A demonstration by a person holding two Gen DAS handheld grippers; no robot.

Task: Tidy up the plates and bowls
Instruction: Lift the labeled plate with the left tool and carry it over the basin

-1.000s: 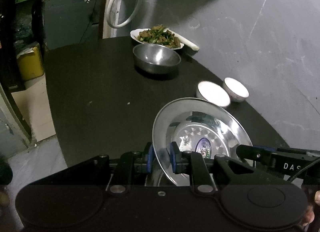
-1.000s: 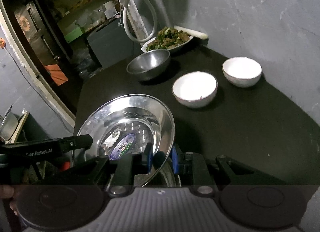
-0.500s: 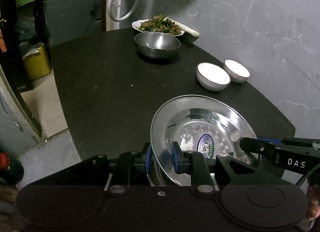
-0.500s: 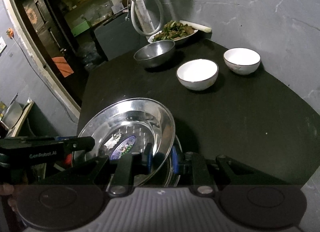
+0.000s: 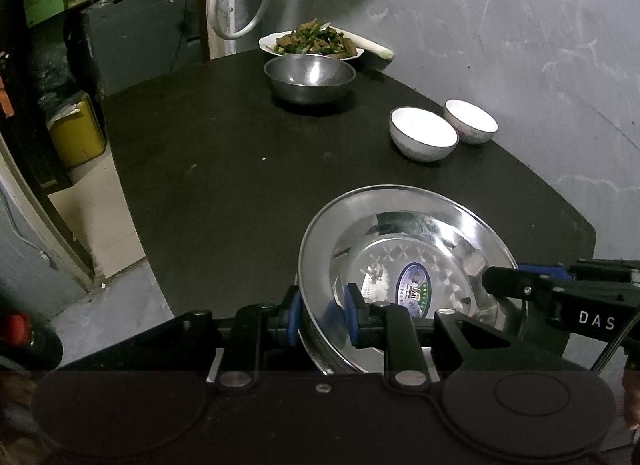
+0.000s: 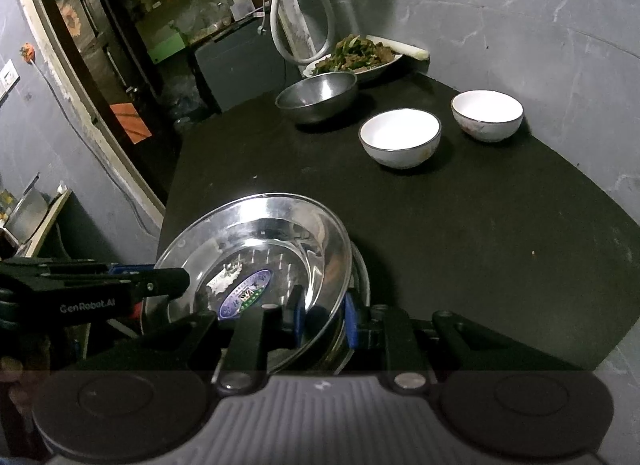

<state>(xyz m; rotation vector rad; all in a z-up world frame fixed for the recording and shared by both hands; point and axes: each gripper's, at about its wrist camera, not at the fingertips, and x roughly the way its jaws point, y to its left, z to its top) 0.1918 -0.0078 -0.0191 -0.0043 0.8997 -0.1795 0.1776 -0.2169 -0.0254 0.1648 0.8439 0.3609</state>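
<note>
A shiny steel plate point(image 5: 404, 249) with a round sticker is held near the front edge of the black table point(image 5: 224, 145). My left gripper point(image 5: 322, 315) is shut on its left rim. My right gripper point(image 6: 322, 315) is shut on its right rim point(image 6: 336, 249). Another steel dish point(image 6: 360, 277) lies directly under it; I cannot tell whether they touch. Each gripper shows in the other's view: the right one point(image 5: 520, 285) and the left one point(image 6: 152, 281).
Two white bowls point(image 5: 423, 139) point(image 5: 471, 127) stand at the right by the grey wall. A steel bowl point(image 5: 310, 77) and a plate of cooked vegetables point(image 5: 312, 45) stand at the far edge. A yellow bin point(image 5: 76, 133) is on the floor, left.
Both grippers and the steel plate have drawn back toward the near edge of the table; the bowls now look farther away. The grip on the plate is unchanged.
</note>
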